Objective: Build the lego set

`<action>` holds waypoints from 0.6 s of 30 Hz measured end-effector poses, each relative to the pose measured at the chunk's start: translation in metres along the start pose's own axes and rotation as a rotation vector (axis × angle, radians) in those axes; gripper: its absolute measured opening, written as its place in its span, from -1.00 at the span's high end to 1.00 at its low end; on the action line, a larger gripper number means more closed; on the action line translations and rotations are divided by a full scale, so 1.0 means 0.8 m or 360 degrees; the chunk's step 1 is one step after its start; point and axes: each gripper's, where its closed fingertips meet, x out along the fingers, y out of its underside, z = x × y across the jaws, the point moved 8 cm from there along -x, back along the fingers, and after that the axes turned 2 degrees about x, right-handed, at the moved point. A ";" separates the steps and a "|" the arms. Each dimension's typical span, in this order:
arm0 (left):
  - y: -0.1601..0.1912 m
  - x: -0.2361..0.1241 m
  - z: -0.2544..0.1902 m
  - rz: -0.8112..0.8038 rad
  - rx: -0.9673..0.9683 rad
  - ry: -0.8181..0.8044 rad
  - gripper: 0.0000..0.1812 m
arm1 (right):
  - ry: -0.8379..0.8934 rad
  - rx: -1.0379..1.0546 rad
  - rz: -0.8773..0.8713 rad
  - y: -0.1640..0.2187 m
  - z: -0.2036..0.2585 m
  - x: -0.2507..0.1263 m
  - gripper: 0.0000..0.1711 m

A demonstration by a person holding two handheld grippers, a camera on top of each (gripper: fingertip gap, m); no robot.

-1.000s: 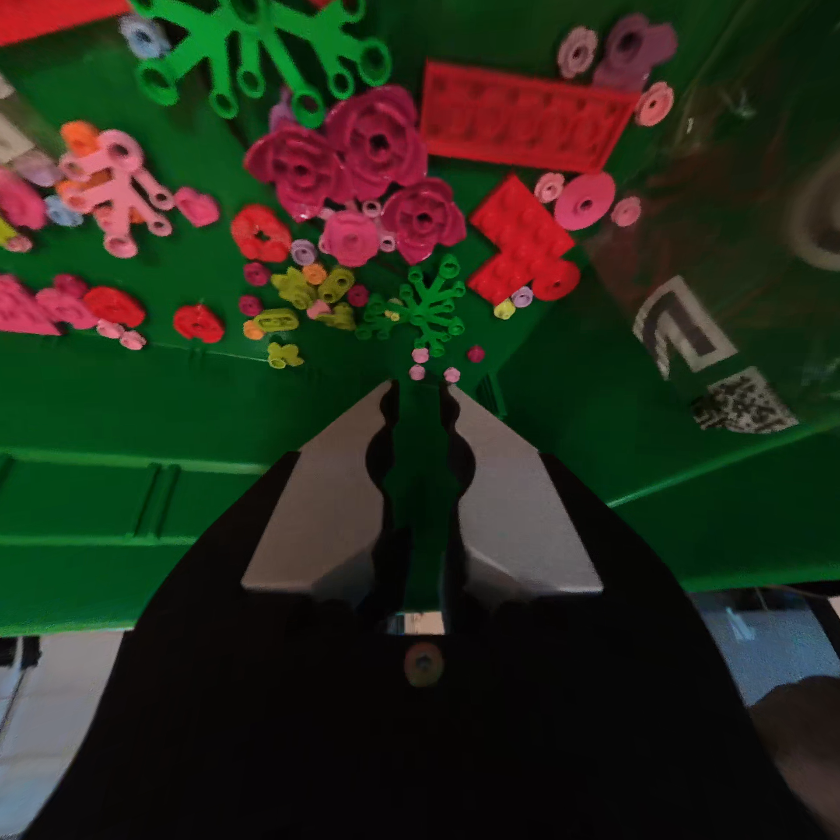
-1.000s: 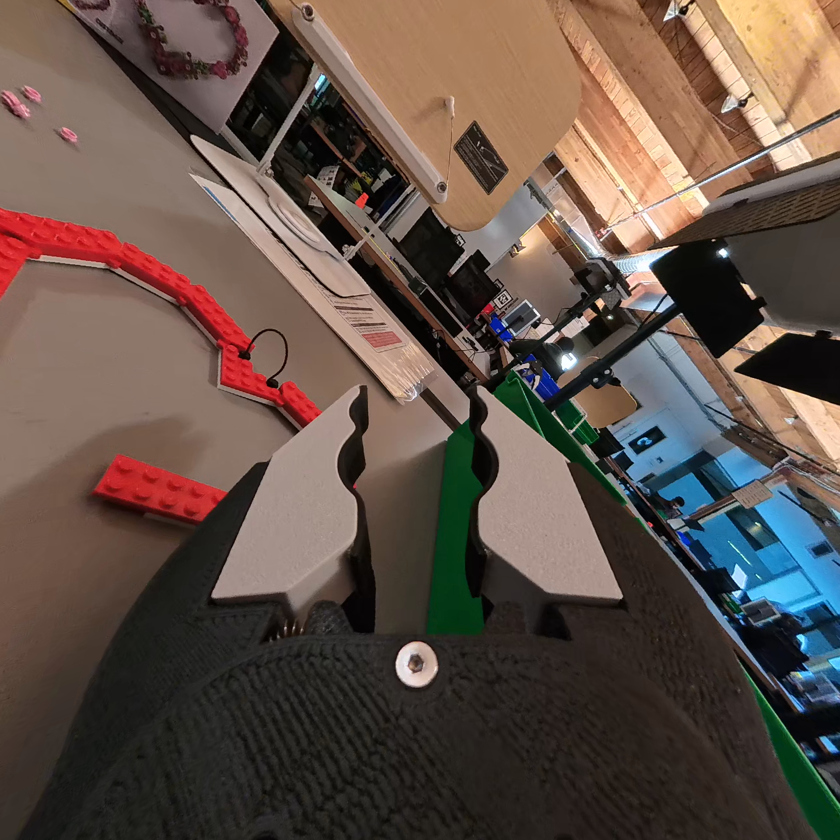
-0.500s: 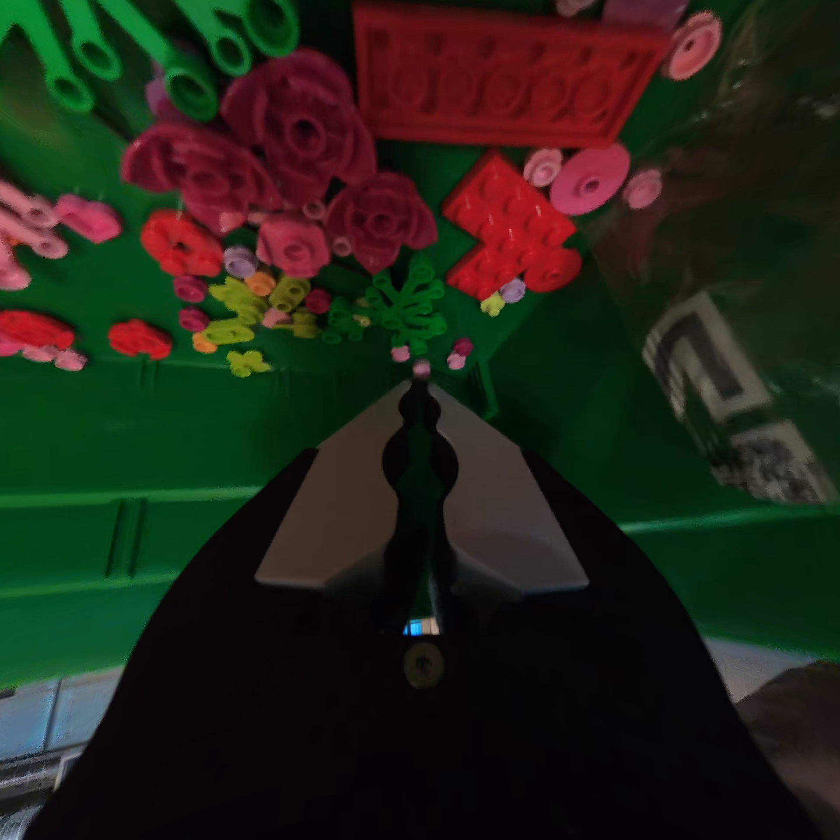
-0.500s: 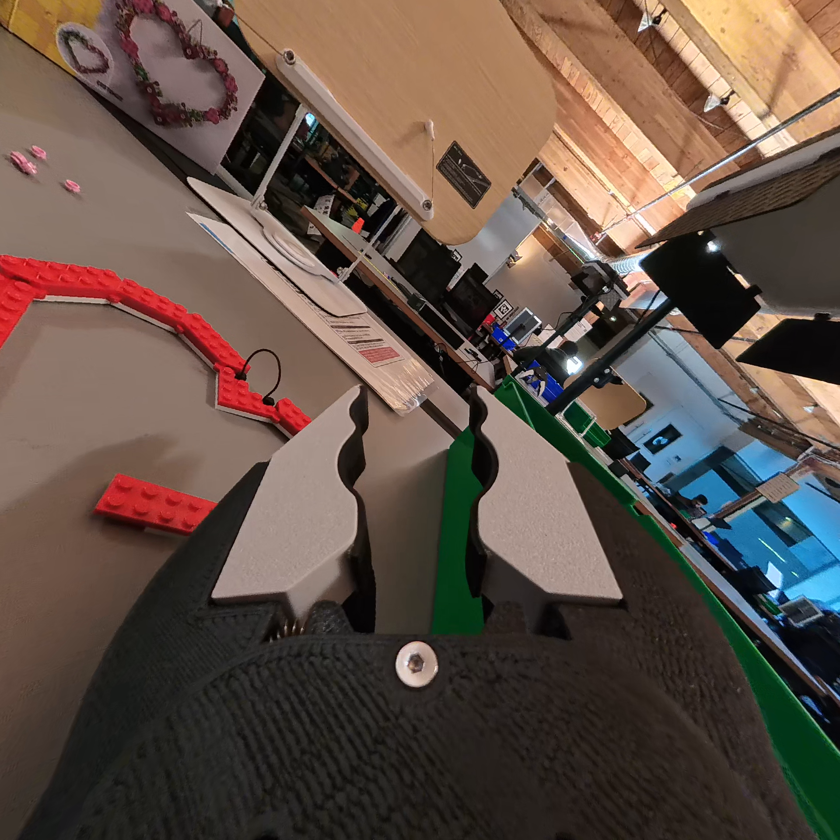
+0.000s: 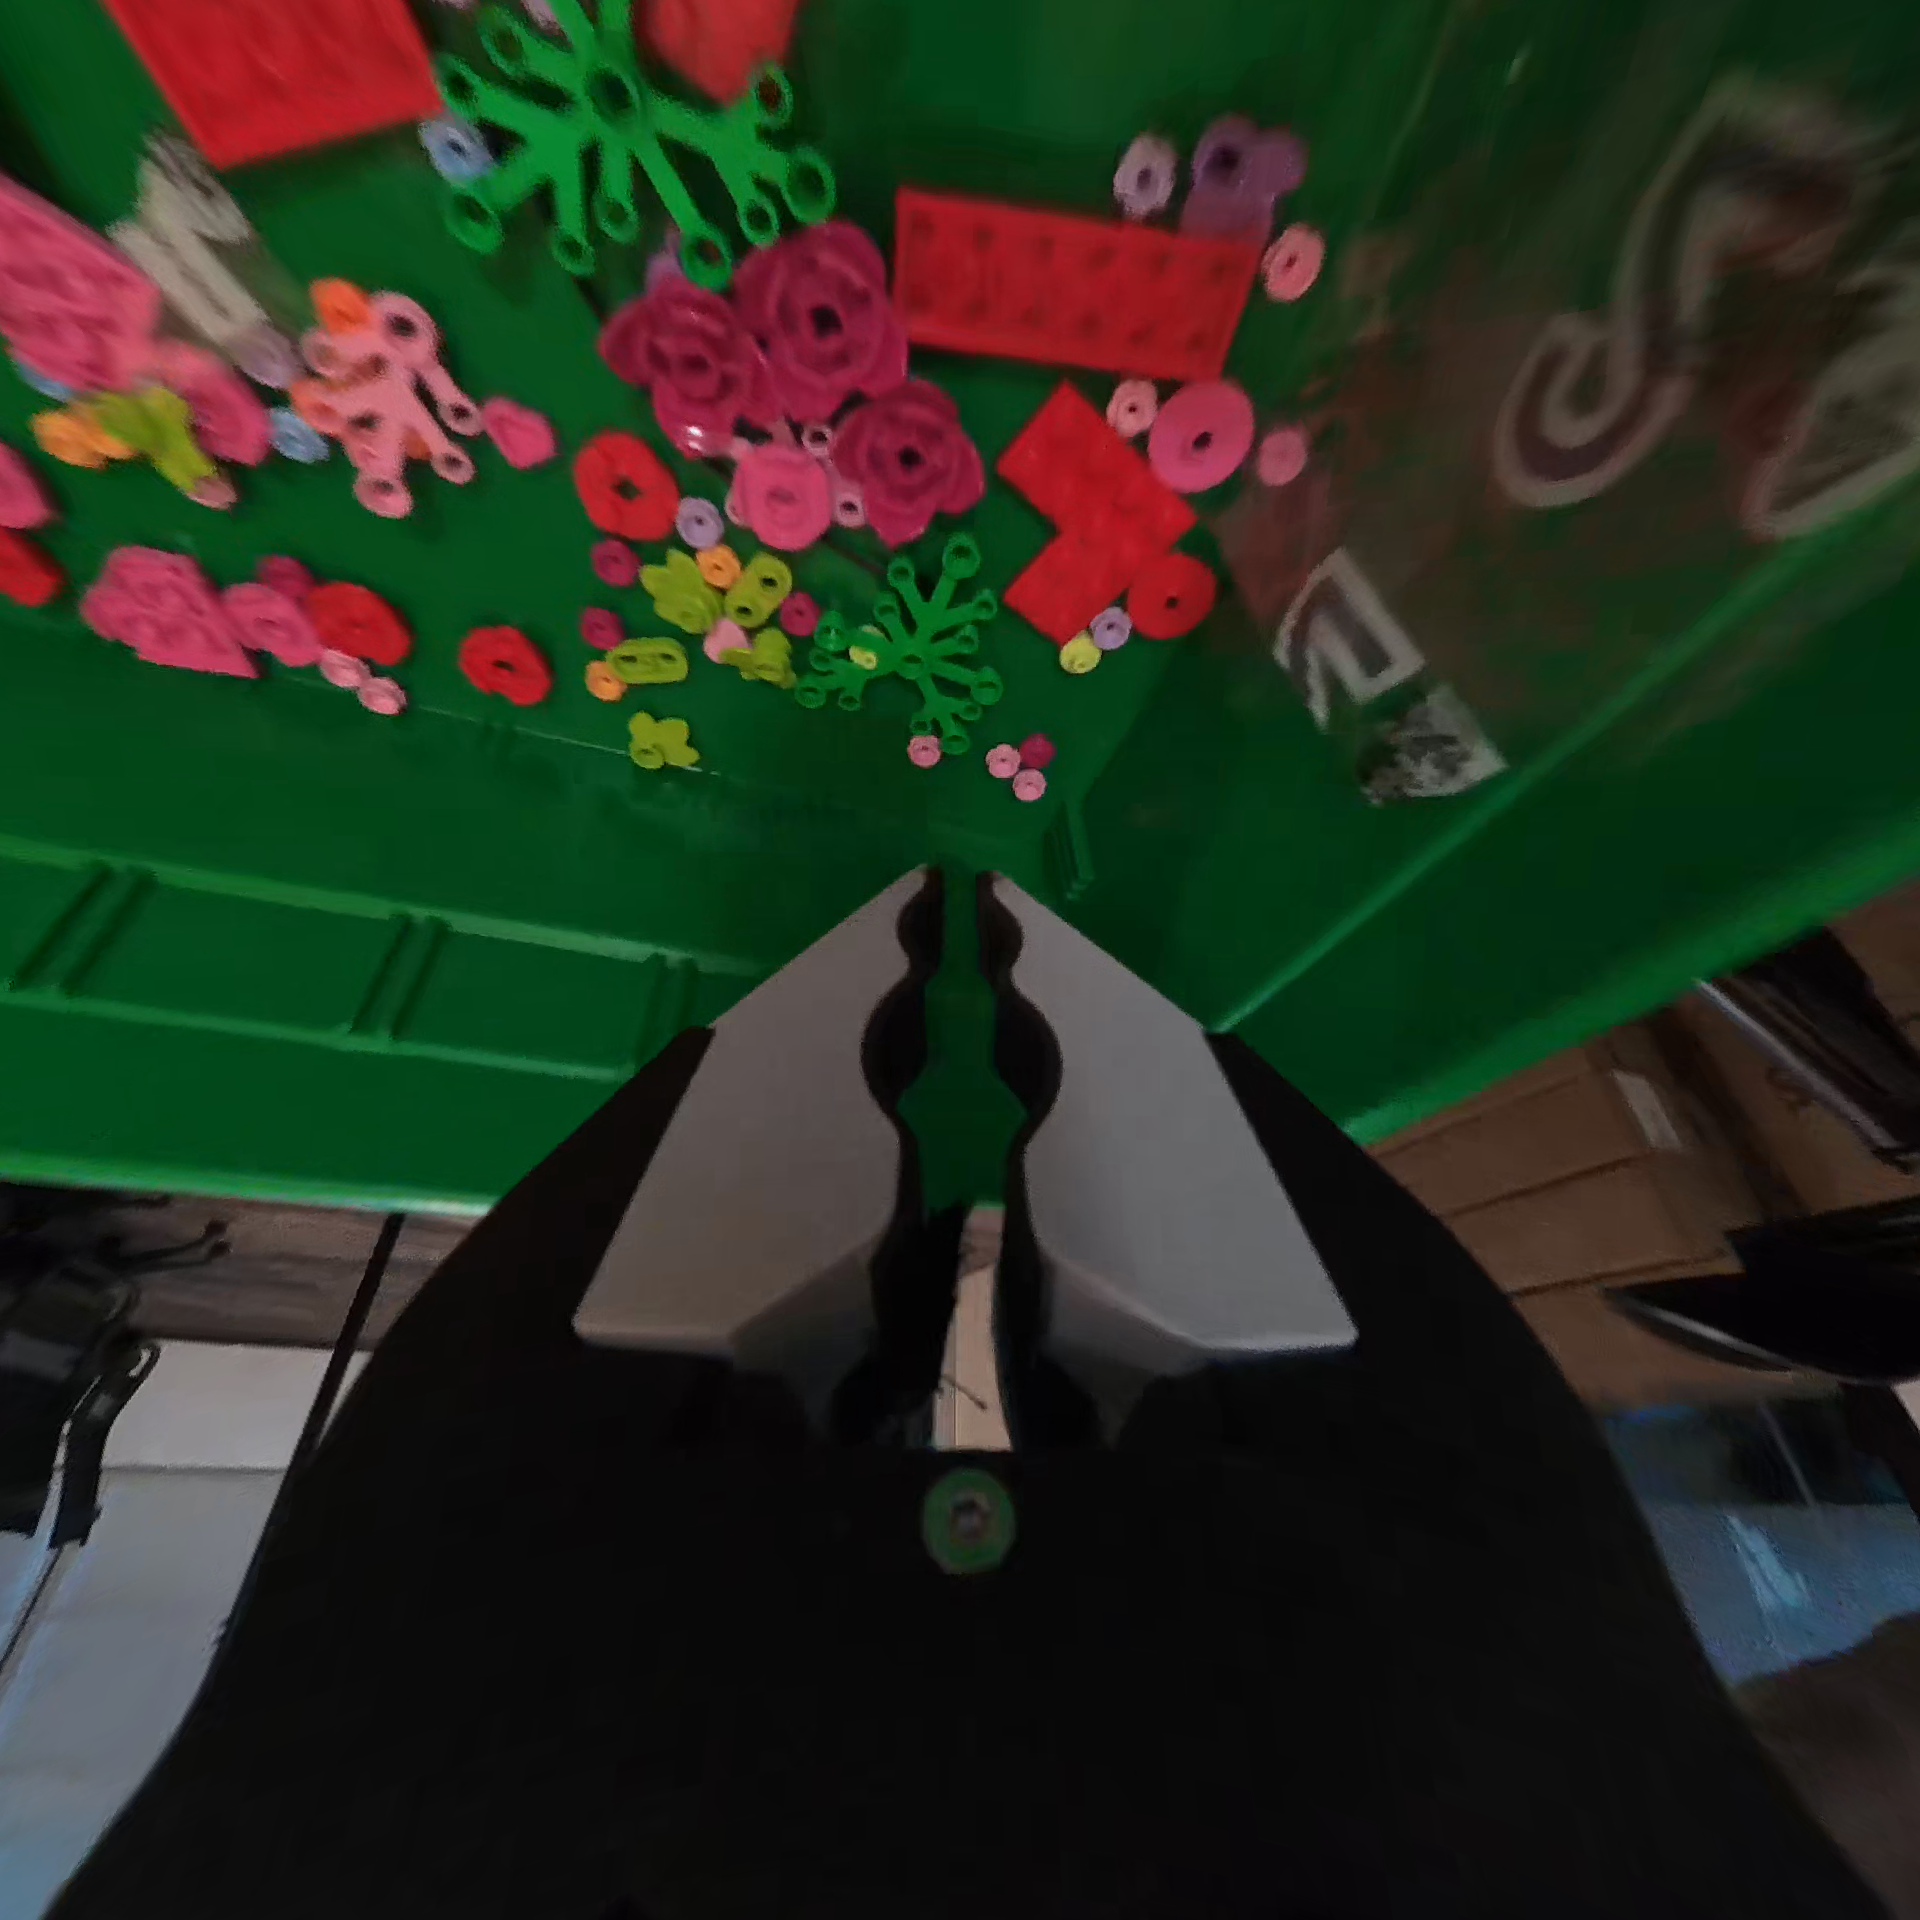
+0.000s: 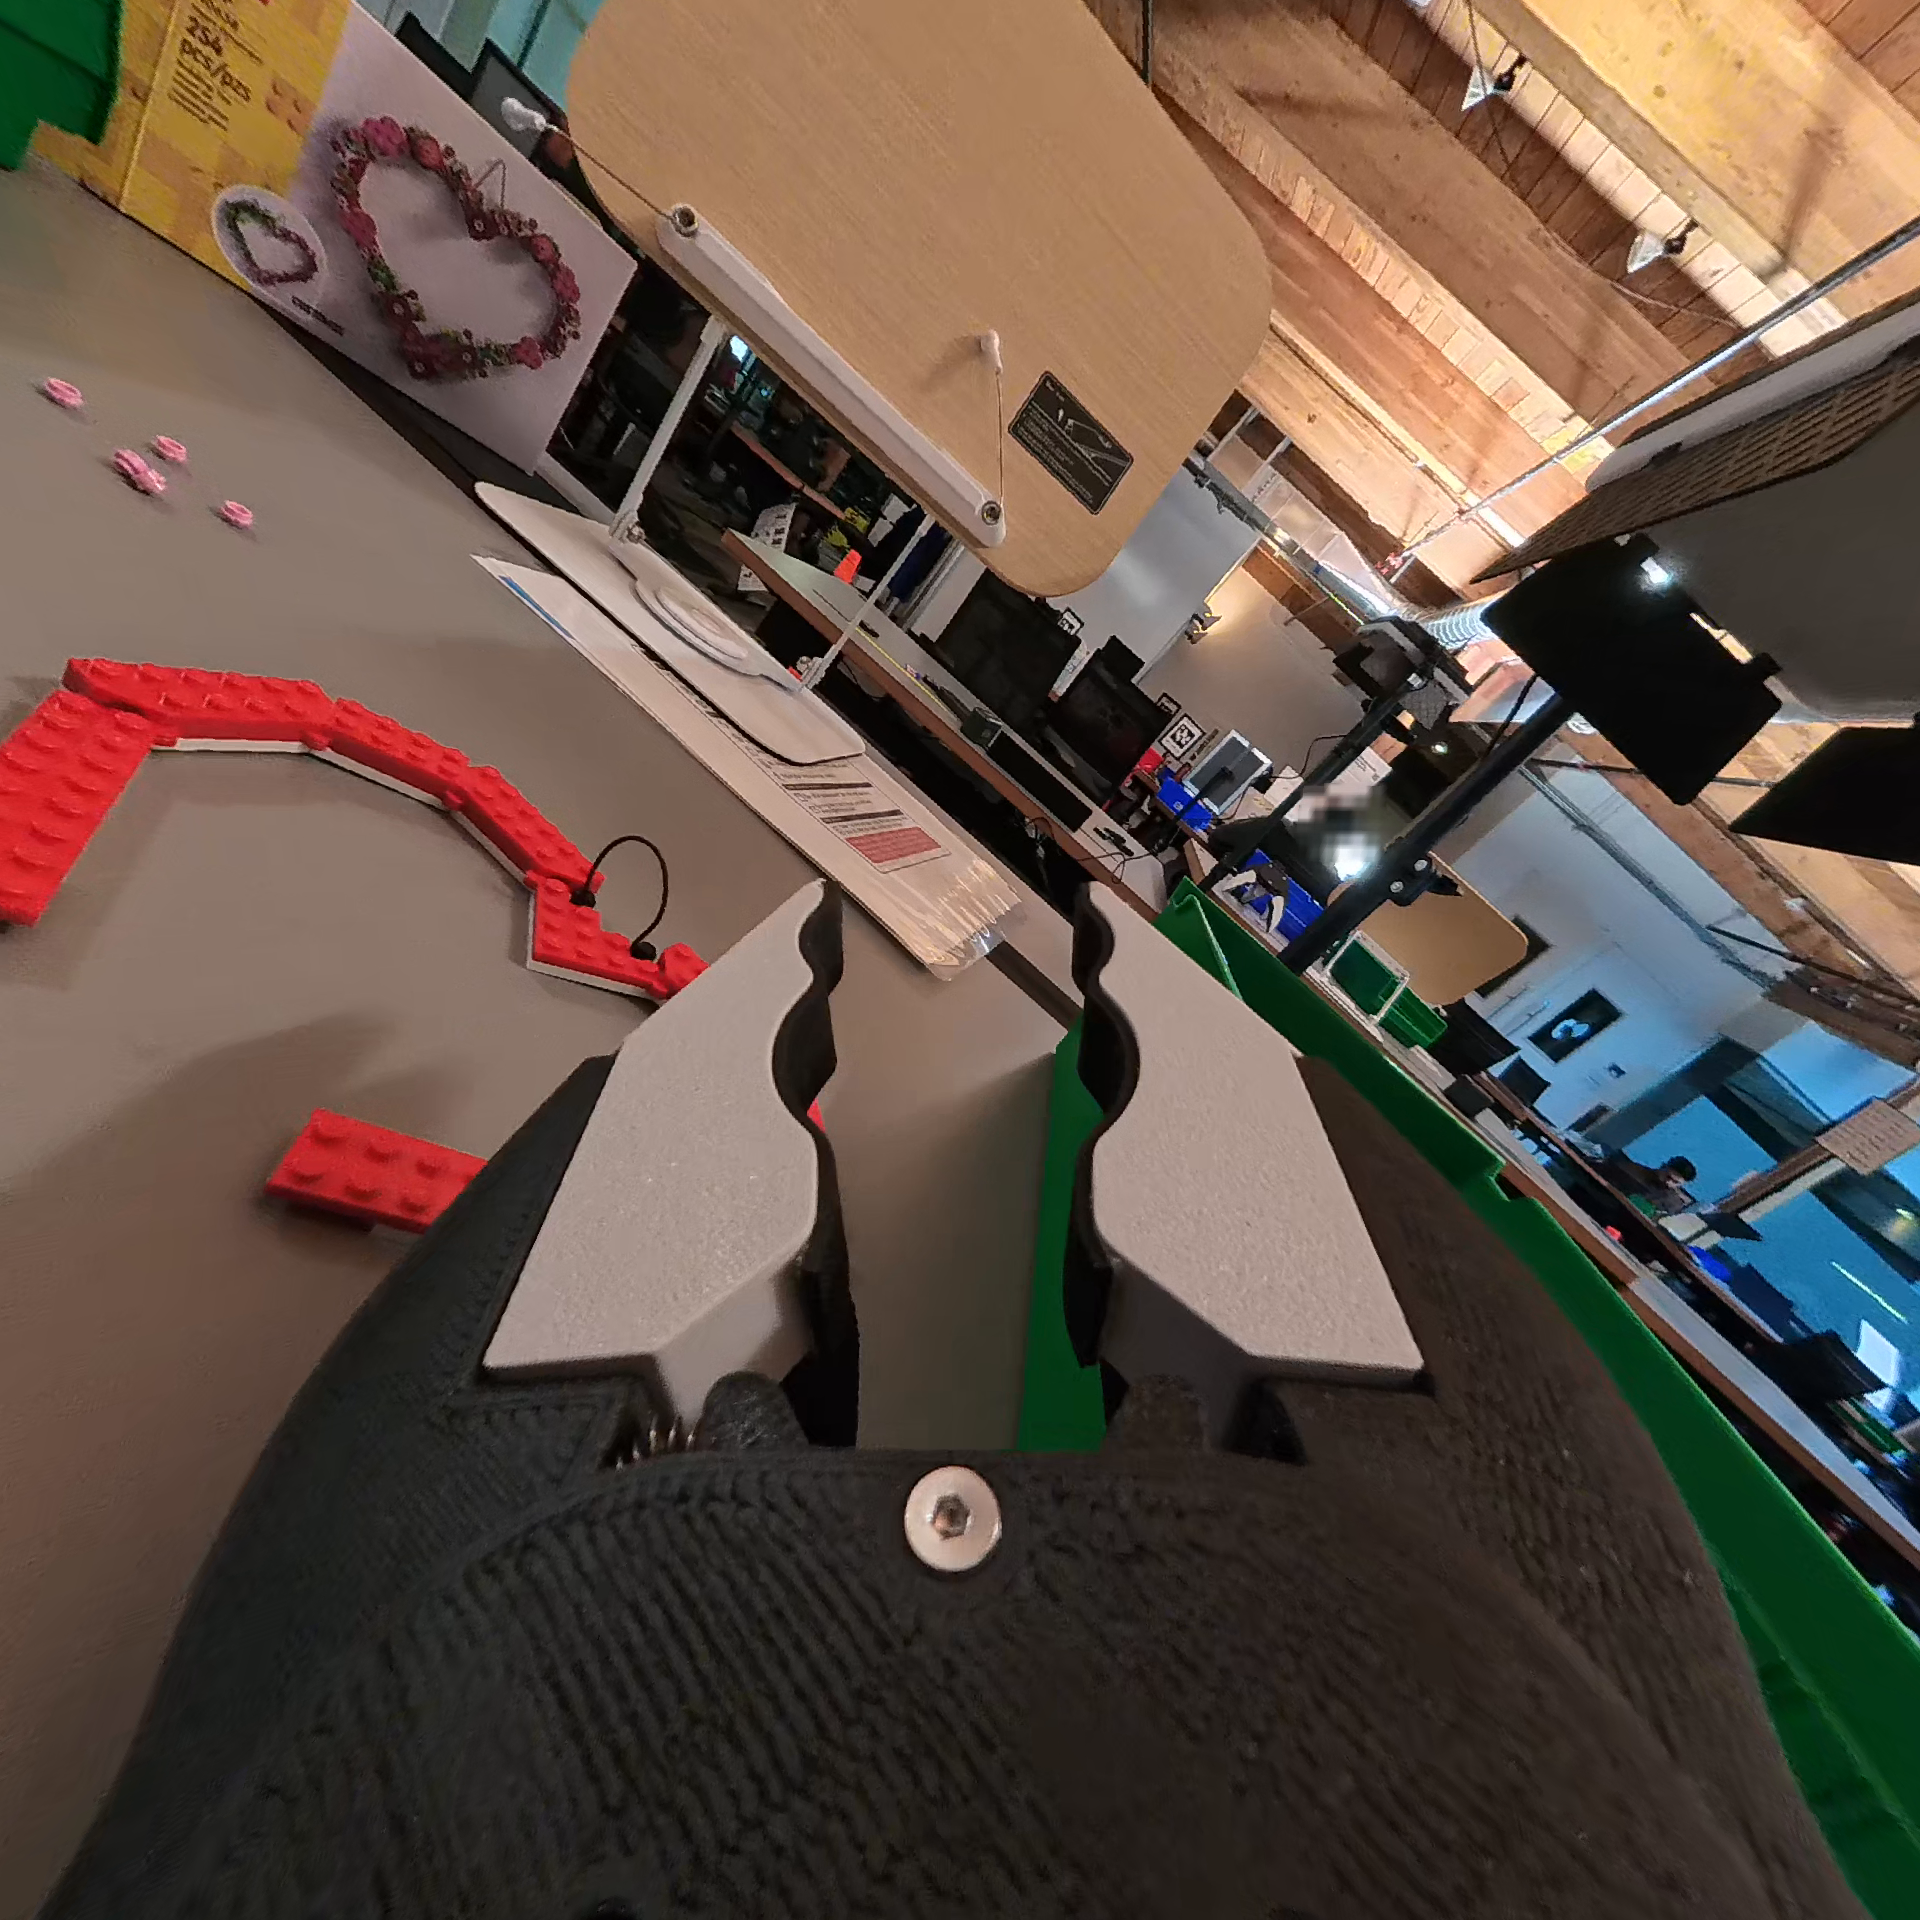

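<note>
In the left wrist view, my left gripper point(image 5: 956, 881) hovers over a green bin point(image 5: 312, 935) of loose pieces. Its jaws are almost closed and I see nothing between them. Just ahead of the tips lie several tiny pink studs point(image 5: 1006, 762) and a small green leaf piece point(image 5: 914, 649). Farther in are magenta roses point(image 5: 821, 322), red plates point(image 5: 1070, 281) and a large green leaf piece point(image 5: 623, 135). In the right wrist view, my right gripper point(image 6: 951, 914) is open and empty, low over the grey table. The red heart-shaped frame point(image 6: 416, 748) and a loose red plate point(image 6: 369, 1169) lie to its left.
The green bin's rim point(image 6: 1351, 1049) runs along the right of the right gripper. A white booklet point(image 6: 790, 748), a lamp base point(image 6: 686, 623) and the set's box point(image 6: 436, 249) stand at the table's far side. Small pink studs point(image 6: 140, 468) lie at the far left.
My left gripper closed from open to nearly shut, dipped towards the pink studs, then pulled back; the studs still lie in the bin. The right gripper's view swung, its jaws unchanged.
</note>
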 end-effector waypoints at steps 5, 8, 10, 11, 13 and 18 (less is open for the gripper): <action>-0.004 0.034 0.003 0.0055 0.0067 0.0030 0.87 | 0.0001 -0.0007 0.0007 0.000 0.000 0.000 0.50; -0.004 0.045 0.005 0.0075 0.0114 0.0034 0.81 | 0.0003 -0.0011 0.0015 0.001 0.000 0.001 0.50; -0.007 0.049 0.004 0.0066 0.0140 0.0033 0.78 | 0.0004 -0.0015 0.0020 0.001 0.001 0.001 0.50; -0.009 0.051 0.004 0.0077 0.0156 0.0030 0.79 | 0.0004 -0.0018 0.0022 0.001 0.001 0.001 0.50; -0.008 0.054 0.006 0.0121 0.0177 -0.0009 0.84 | 0.0003 -0.0023 0.0026 0.001 0.001 0.001 0.50; -0.009 0.054 0.009 0.0142 0.0192 -0.0028 0.90 | 0.0001 -0.0028 0.0032 0.002 0.001 0.002 0.50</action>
